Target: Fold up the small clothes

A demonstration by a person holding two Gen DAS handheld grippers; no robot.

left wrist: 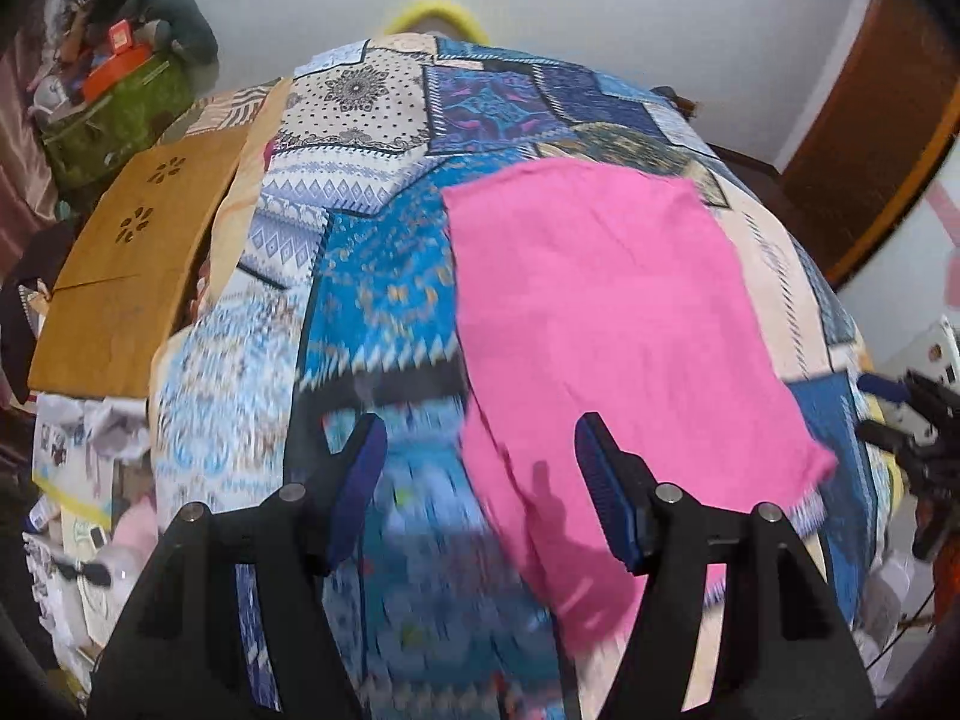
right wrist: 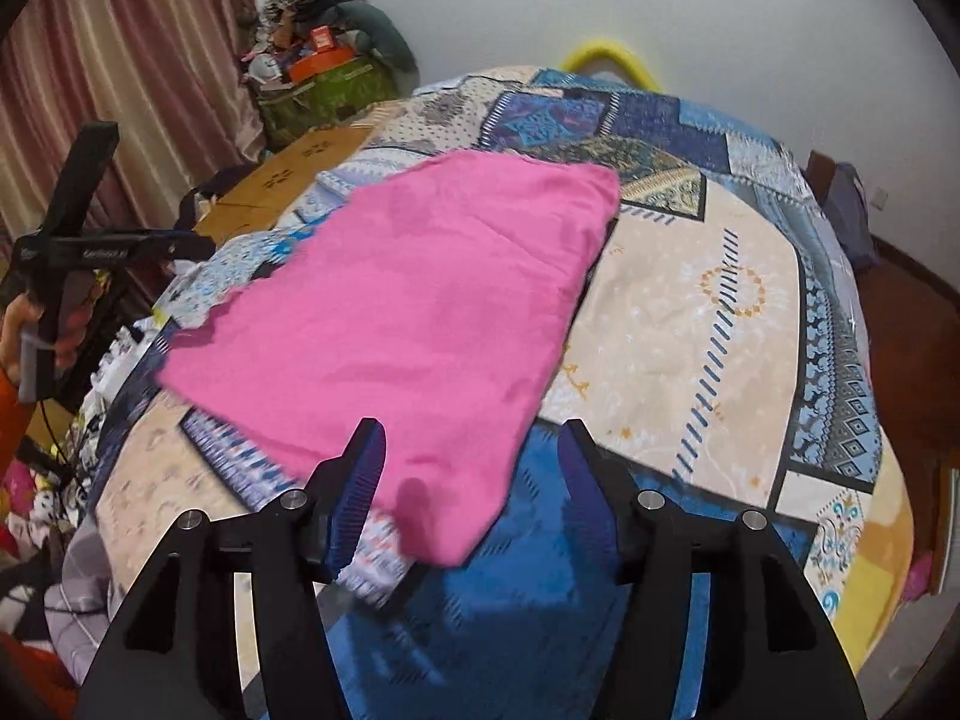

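A pink cloth (left wrist: pixel 606 324) lies spread flat on the patterned bedspread (left wrist: pixel 372 300). It also shows in the right wrist view (right wrist: pixel 408 312). My left gripper (left wrist: pixel 480 438) is open and empty, hovering over the cloth's near left edge. My right gripper (right wrist: pixel 471 444) is open and empty, above the cloth's near corner. The right gripper (left wrist: pixel 906 414) shows at the right edge of the left wrist view. The left gripper (right wrist: pixel 78 240), held in a hand, shows at the left edge of the right wrist view.
A brown cardboard box (left wrist: pixel 132 264) lies at the bed's left side. A green bag (right wrist: pixel 324 90) piled with clutter stands by the curtain (right wrist: pixel 120 78). A yellow ring (right wrist: pixel 612 60) sits behind the bed. A brown door (left wrist: pixel 864 138) is at the right.
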